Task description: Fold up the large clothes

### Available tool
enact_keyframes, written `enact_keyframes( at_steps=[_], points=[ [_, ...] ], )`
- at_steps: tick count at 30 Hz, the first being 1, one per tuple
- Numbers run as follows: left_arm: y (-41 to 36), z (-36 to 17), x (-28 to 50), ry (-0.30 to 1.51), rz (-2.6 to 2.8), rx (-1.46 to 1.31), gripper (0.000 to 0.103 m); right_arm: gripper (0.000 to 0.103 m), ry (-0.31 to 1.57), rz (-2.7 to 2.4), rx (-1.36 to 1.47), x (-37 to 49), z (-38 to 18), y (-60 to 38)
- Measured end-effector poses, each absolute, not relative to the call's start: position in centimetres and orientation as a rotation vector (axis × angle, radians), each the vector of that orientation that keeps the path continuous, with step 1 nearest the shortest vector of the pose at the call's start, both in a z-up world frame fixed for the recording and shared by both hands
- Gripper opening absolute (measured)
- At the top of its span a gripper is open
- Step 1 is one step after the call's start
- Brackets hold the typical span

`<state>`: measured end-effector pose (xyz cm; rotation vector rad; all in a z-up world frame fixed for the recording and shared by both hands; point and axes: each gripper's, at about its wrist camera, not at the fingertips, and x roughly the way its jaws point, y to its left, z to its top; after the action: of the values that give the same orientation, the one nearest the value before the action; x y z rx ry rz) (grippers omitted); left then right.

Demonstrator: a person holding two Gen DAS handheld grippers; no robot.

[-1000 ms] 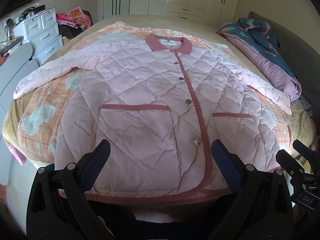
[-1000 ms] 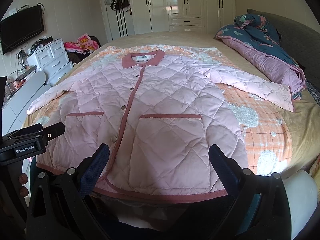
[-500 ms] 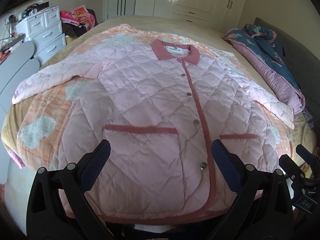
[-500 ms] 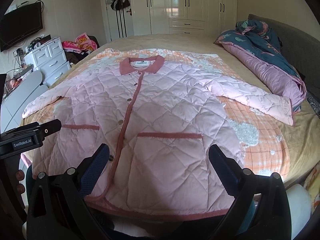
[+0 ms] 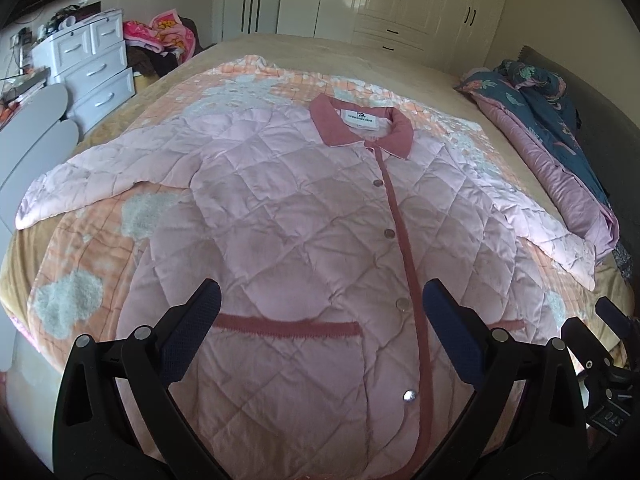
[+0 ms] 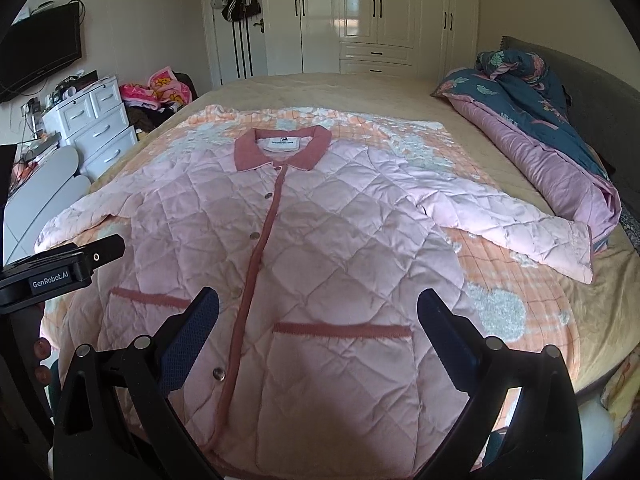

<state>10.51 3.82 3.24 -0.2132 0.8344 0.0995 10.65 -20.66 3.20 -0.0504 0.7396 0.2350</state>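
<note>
A pink quilted jacket (image 5: 304, 232) (image 6: 320, 240) with a rose collar, button placket and two pocket trims lies flat, face up, on the bed, both sleeves spread out to the sides. My left gripper (image 5: 320, 308) hovers open above the jacket's left pocket, holding nothing. Over the right pocket my right gripper (image 6: 318, 312) also stands open and empty. The left gripper's body (image 6: 60, 272) shows at the left edge of the right wrist view; the right gripper's body (image 5: 608, 340) shows at the right edge of the left wrist view.
An orange patterned blanket (image 6: 520, 300) lies under the jacket on the tan bed (image 6: 320, 88). A rolled blue and purple duvet (image 6: 540, 140) lies along the right side. White drawers (image 5: 92, 76) and a clothes pile (image 5: 160, 36) stand at the left; wardrobes (image 6: 360, 20) at the back.
Both grippers have moved forward over the jacket, from its hem to above the pockets. Their fingers stay open. The jacket has not moved.
</note>
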Motion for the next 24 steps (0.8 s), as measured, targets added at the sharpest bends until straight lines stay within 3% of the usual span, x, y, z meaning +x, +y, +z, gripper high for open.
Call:
enact_keyframes(
  at_steps=[24],
  points=[
    [3.0, 2.5, 22.6, 0.888, 0.075, -0.236, 0.095, 0.099, 0.805, 0.12, 0.063, 22.8, 1.1, -24.8]
  ],
)
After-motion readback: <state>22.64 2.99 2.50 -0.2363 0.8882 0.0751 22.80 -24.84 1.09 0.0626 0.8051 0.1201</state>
